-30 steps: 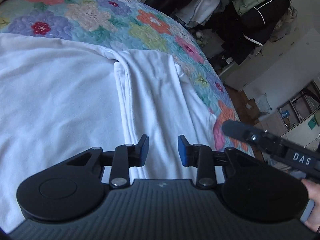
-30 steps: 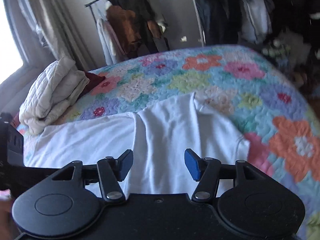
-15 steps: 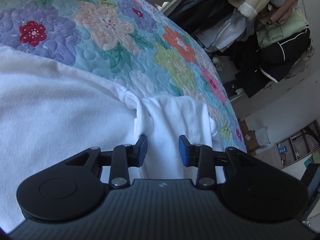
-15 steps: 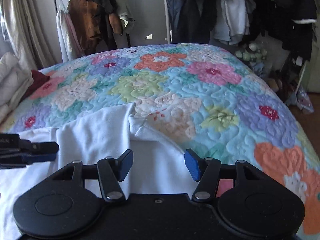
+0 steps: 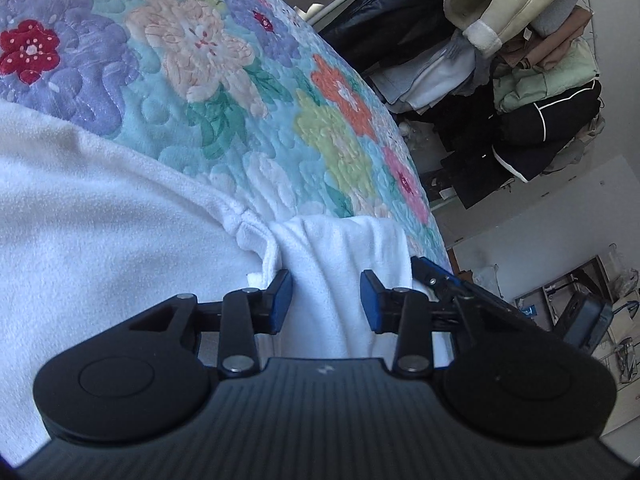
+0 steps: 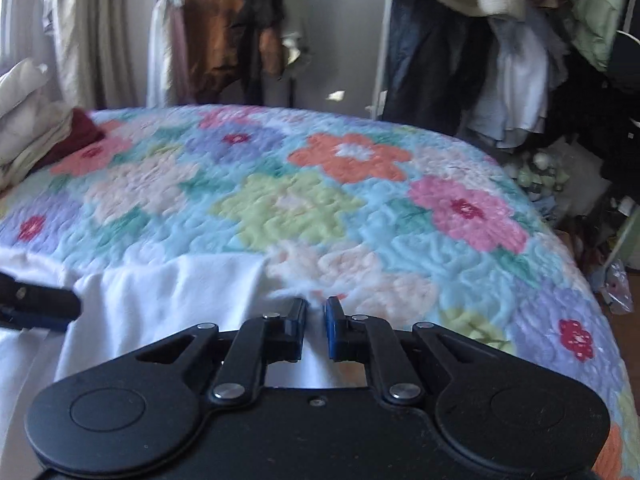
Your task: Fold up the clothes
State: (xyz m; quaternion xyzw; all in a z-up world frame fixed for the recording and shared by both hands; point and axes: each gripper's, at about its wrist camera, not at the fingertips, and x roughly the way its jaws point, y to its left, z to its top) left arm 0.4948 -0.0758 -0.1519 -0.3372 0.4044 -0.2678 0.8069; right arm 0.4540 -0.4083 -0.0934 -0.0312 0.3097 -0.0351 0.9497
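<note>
Right up close, the left gripper [image 5: 326,300] sits low over the white garment [image 5: 100,232], jaws partly apart, blue pads straddling a folded strip of the white cloth without pressing on it. Just to its right the right gripper [image 5: 436,280] comes in at the same strip's far corner. From the right wrist view, the right gripper [image 6: 317,322] has its jaws closing, down to a narrow slit, with a pinch of the white garment's [image 6: 168,296] edge between the pads; whether they squeeze it yet, I can't quite tell, the picture is blurred. The left gripper's tip [image 6: 40,306] pokes in from the left edge, resting over the same cloth. The garment lies spread on the near part of the flowered quilt [image 6: 320,208], which runs on to the far side of the bed. Far left, a pile of pale bedding [image 6: 24,112]; beyond, hanging clothes [image 6: 500,60] on a rack.
</note>
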